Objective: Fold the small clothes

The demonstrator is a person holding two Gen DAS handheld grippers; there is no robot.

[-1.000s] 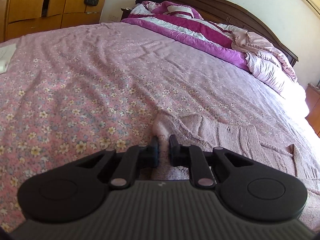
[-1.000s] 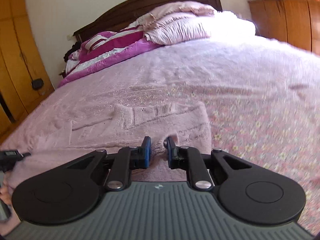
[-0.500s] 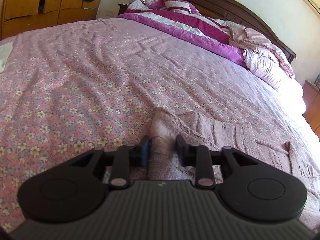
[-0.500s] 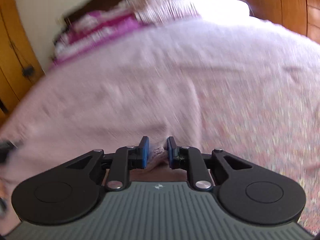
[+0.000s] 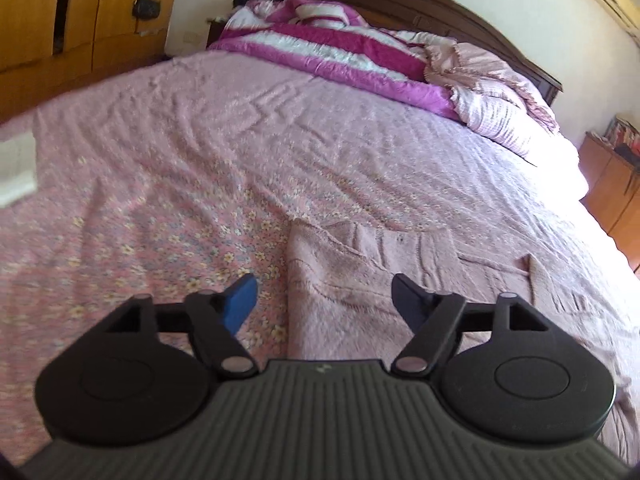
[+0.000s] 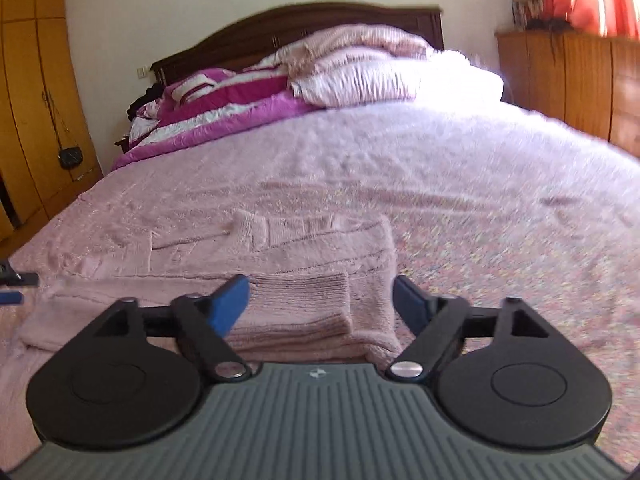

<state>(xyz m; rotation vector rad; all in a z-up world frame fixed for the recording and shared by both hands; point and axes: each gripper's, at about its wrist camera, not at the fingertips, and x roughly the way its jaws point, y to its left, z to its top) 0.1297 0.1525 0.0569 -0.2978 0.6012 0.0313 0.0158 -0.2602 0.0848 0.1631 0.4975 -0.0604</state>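
A small pink knitted sweater [image 5: 360,280] lies flat on the floral pink bedspread [image 5: 160,208]. My left gripper [image 5: 324,300] is open, just above the sweater's left edge, holding nothing. In the right wrist view the sweater [image 6: 300,248] lies with a ribbed sleeve cuff [image 6: 296,304] folded across its near part. My right gripper [image 6: 320,300] is open over that cuff, its jaws spread to either side of it. The left gripper's tip [image 6: 16,286] shows at the left edge of the right wrist view.
A magenta and white quilt [image 5: 340,48] and pink pillows [image 5: 500,92] are piled at the dark headboard [image 6: 300,28]. Wooden wardrobes [image 5: 60,20] stand on the left, a wooden cabinet [image 6: 580,80] on the right. A white object [image 5: 16,168] lies at the bed's left edge.
Both grippers have opened wide and let go of the sweater fabric they pinched. The sweater now lies on the bed with the sleeve cuff folded over it.
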